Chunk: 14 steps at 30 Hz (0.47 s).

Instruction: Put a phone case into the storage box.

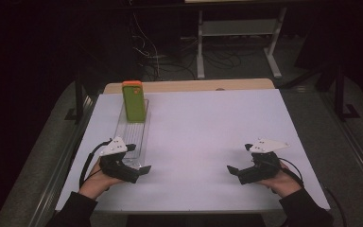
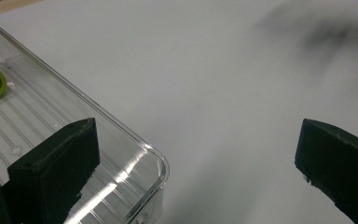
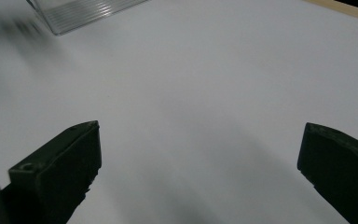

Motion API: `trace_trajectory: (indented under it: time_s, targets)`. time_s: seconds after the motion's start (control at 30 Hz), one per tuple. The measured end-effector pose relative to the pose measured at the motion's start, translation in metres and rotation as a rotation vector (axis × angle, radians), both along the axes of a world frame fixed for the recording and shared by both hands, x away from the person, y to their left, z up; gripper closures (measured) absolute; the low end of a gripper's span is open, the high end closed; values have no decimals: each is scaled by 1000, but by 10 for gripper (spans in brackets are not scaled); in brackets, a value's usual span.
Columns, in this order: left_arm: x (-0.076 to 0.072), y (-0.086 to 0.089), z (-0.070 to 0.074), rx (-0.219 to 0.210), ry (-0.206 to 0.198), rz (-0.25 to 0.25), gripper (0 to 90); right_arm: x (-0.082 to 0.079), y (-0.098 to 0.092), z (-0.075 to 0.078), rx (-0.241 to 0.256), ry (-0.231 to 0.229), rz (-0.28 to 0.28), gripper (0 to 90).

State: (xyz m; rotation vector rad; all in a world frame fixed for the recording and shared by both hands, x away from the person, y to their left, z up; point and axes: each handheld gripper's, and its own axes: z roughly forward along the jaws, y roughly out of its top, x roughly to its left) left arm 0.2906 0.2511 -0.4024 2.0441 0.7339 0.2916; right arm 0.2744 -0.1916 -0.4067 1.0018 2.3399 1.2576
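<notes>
Under the spread left claw point(image 2: 196, 154) lies the clear tray's point(image 2: 135, 154) near corner.

The room is dark all around the white table point(image 1: 208, 142), and the table top is the only bright spot in the high view, lit from above. Past the table the floor is dim and grainy. In the left gripper view a shiny white glare sits on the near corner of the clear tray point(image 2: 140, 163), and a soft, fuzzy shadow lies on the table far from the tray. In the right gripper view the tray point(image 3: 81, 11) looks smeared, with a blurry shadow beside it
</notes>
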Motion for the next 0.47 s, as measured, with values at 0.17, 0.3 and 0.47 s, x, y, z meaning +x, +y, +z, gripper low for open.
trace_trajectory:
  time_s: [0.17, 0.3, 0.47]
  targets:
    - [0, 0, -1, -2, -2, 0, 0, 0, 0, -1, -1, 2, -1, 0]
    - [0, 0, 0, -4, 2, 0, 0, 0, 0, 0, 0, 1, -3, 0]
    - [0, 0, 0, -5, 3, 0, 0, -1, 0, 0, 2, -5, -1, 0]
